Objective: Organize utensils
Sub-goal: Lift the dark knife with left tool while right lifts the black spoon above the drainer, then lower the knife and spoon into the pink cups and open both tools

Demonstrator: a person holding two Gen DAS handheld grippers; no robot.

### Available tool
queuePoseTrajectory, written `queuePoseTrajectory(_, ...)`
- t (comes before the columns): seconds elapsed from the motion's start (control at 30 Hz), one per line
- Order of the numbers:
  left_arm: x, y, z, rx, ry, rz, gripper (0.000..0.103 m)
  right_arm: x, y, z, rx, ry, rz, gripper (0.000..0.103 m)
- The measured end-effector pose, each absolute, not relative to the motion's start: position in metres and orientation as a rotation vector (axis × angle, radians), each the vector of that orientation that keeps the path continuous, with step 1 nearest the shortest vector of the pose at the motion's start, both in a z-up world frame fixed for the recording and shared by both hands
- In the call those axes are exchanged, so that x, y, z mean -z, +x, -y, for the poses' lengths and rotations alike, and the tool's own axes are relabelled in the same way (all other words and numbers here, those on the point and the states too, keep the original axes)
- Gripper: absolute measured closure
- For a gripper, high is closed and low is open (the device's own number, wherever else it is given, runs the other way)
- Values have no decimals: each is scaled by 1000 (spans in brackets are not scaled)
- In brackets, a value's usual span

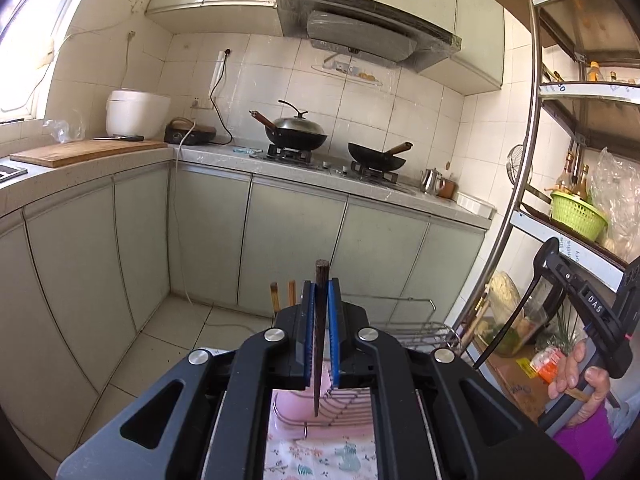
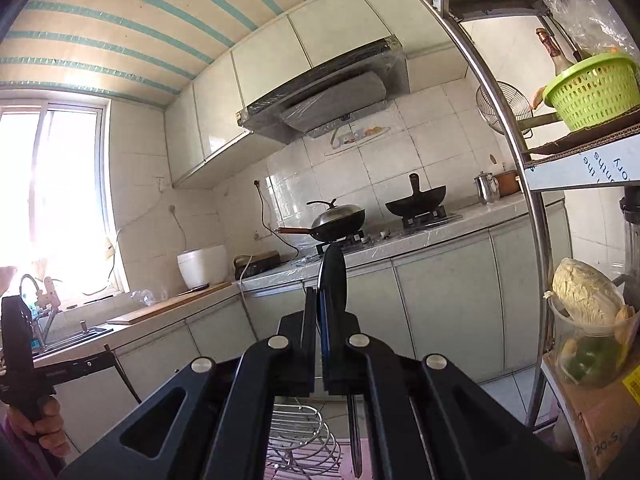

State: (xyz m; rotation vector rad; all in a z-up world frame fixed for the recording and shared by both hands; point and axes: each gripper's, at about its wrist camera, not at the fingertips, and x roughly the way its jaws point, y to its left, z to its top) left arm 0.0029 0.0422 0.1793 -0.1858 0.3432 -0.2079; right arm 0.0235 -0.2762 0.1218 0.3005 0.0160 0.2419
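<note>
My left gripper [image 1: 321, 292] is shut on a dark wooden chopstick [image 1: 320, 344] that stands upright, its top above the blue pads and its tip hanging below them. The tops of two lighter chopsticks [image 1: 282, 296] show just behind the left finger. My right gripper [image 2: 320, 304] is shut on a black spoon [image 2: 333, 276], with the bowl up and the thin handle hanging below. Each view also catches the other gripper, held by a hand: the right gripper [image 1: 560, 268] at the right edge, the left gripper [image 2: 96, 362] at the left edge.
A wire rack [image 2: 300, 432] and a pink dish [image 1: 296, 396] lie below on a patterned cloth [image 1: 320, 460]. Ahead is a counter [image 1: 304, 176] with two woks [image 1: 296, 136] on the stove. A metal shelf unit [image 1: 520, 184] with a green basket [image 1: 578, 214] stands at right.
</note>
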Motion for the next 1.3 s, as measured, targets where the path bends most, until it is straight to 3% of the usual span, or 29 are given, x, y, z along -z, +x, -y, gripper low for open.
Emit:
queuePoseTrajectory(0.47,-176,58,-35,172,-187,-323,97,-77,76,272,-221,312,-108,101)
queuePoseTrajectory(1.1,-82,87,-28,167,-214,-548,97,-11,91,272,-229,356,-331,100)
queuePoseTrajectory(1.2,-72,85,-28,182,-249,-570,96,-6,89,270,-231,352,-360,94)
queuePoseTrajectory(1.23,-69,84,-29,183,-258,-575,96,-5,88,271,-232,350,-372,84)
queuePoseTrajectory(1.27,-67,82,-29,183,-264,-577,90,-4,87,271,-235,351,-381,76)
queuePoseTrajectory(1.3,-65,80,-31,182,-270,-576,80,-3,85,270,-239,354,-383,74)
